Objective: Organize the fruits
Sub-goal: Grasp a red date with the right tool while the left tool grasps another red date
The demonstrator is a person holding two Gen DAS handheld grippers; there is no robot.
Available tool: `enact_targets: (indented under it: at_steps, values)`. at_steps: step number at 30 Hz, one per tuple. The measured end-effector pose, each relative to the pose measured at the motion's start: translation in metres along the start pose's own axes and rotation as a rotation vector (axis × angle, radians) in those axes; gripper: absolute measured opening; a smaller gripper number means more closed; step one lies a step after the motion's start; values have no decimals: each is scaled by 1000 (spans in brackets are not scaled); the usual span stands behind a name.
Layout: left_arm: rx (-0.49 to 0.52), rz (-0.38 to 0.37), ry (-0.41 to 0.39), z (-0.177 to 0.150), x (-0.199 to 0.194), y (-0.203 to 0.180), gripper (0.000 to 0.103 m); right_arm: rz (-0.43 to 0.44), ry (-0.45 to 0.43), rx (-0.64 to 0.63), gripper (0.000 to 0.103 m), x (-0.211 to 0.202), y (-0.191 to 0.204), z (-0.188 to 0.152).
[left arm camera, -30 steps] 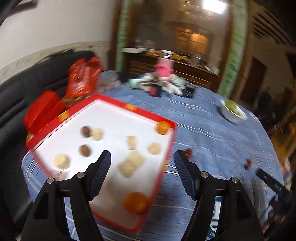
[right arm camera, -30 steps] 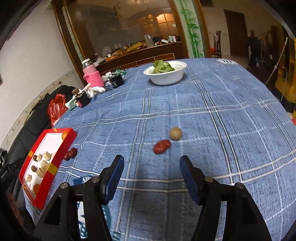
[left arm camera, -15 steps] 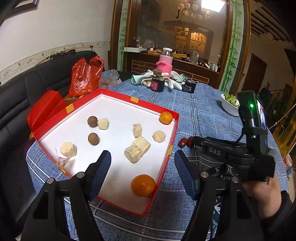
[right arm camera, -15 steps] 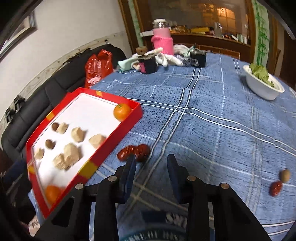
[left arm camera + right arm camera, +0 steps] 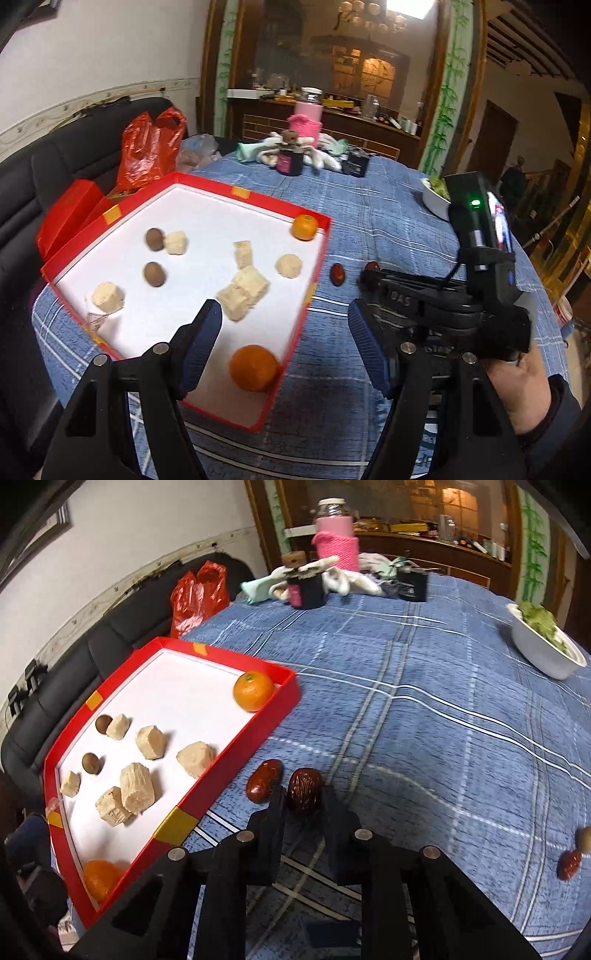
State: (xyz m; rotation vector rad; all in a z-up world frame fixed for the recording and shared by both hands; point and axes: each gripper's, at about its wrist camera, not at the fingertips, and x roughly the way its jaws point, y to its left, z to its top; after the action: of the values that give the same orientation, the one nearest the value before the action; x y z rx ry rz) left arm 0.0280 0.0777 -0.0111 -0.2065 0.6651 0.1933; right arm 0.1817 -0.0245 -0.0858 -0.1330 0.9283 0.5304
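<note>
Your right gripper (image 5: pixel 303 799) has its two fingers drawn in close on either side of a dark red date (image 5: pixel 304 788); the pads look to be touching its flanks, and the date sits on the blue checked tablecloth (image 5: pixel 424 716). Just to the left of it lies a second red date (image 5: pixel 263 780), touching or nearly touching the outer wall of the red tray (image 5: pixel 236 738), close to that wall's midpoint.

Your left gripper (image 5: pixel 284 343) is spread wide with nothing between its fingers, hovering over the tray's near right corner, where a mandarin (image 5: pixel 253 367) rests against the wall. In the left wrist view your right gripper shows as a black body reaching in from the right, with the camera's green light on top and your hand (image 5: pixel 524 391) behind it.

Inside the tray, on its white floor, a smaller mandarin (image 5: pixel 253 691) sits in the far right corner. Pale chunks of cut sugarcane (image 5: pixel 137 788) are scattered across the middle, and two brown longans (image 5: pixel 91 763) lie toward the left edge.

Further out, near the right edge of the tablecloth, another red date (image 5: pixel 569 864) lies beside a tan longan (image 5: pixel 584 839). A white bowl of greens (image 5: pixel 546 646) stands toward the far right edge, and a pink-sleeved jar (image 5: pixel 336 539) stands at the far edge among crumpled cloths. A red plastic bag (image 5: pixel 197 592) sits on the black sofa beyond the tray.
</note>
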Motion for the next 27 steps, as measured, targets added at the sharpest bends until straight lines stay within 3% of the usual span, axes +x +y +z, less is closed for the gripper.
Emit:
enact_targets:
  at_steps: [8,11,15,25,27]
  values:
    - [79,-122,70,13,33,-54,71,-49,-130,101,20,-63,-61,-27]
    - [78,-113,97,15,55,-66,68,-58,-177,177,20,-79,-93,-37]
    - [93,-56,137,16,83,-72,49,-26,-205,227,20,-83,-111,-39]
    - [69,37,182,20,110,-69,48,71,-226,211,20,-90,-106,-40]
    - [61,43,190,20,114,-68,40,76,-230,212,20,-91,-105,-40]
